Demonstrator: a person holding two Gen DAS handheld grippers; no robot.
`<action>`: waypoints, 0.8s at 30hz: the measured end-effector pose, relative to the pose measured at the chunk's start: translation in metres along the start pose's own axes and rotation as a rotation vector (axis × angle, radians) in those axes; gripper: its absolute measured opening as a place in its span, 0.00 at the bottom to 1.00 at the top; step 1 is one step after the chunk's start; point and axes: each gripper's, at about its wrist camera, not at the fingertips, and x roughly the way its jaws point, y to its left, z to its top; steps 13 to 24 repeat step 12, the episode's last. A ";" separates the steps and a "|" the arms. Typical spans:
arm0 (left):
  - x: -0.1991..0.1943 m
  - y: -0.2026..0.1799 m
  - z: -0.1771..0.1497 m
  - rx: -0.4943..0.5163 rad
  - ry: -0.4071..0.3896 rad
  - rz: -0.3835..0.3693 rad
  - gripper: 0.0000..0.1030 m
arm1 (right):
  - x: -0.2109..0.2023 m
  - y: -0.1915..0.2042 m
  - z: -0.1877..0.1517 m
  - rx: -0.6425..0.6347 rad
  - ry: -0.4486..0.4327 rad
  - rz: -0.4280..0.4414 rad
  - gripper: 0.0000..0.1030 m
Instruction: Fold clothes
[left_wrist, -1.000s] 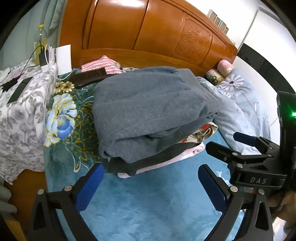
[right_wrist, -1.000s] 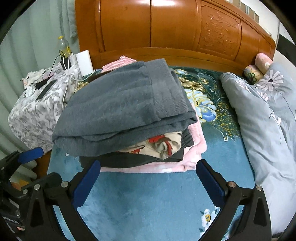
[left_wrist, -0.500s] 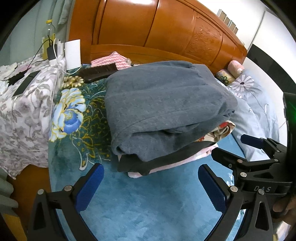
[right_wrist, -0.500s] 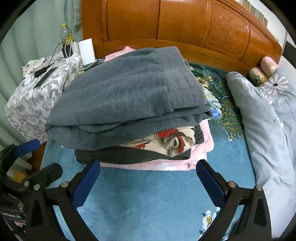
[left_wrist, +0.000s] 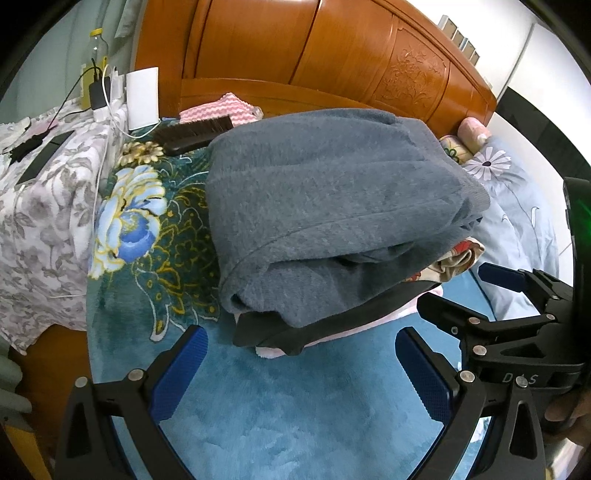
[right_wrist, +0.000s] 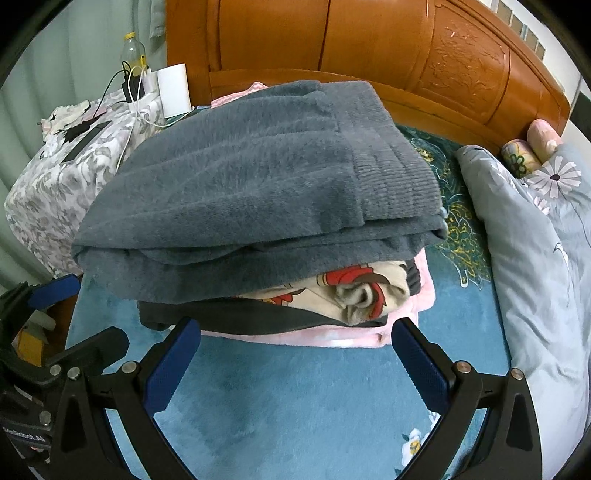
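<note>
Left wrist view: the left tool has its jaws spread wide and empty, just short of the near edge of the clothes stack, which lies on the bed. The grey sweater is the top layer of the stack; a dark garment and a pink garment protrude below it. A brush lies behind the stack, near the headboard. Right wrist view: the right tool is also spread and empty, just in front of the stack. A patterned garment shows beneath the sweater. A quilt lies right of the stack.
</note>
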 end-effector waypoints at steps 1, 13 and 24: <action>0.001 0.001 0.000 -0.001 0.001 0.000 1.00 | 0.001 0.000 0.000 -0.001 0.002 0.000 1.00; 0.014 0.010 0.002 -0.023 0.011 -0.014 1.00 | 0.017 0.004 0.003 -0.003 0.016 0.001 1.00; 0.014 0.010 0.002 -0.023 0.011 -0.014 1.00 | 0.017 0.004 0.003 -0.003 0.016 0.001 1.00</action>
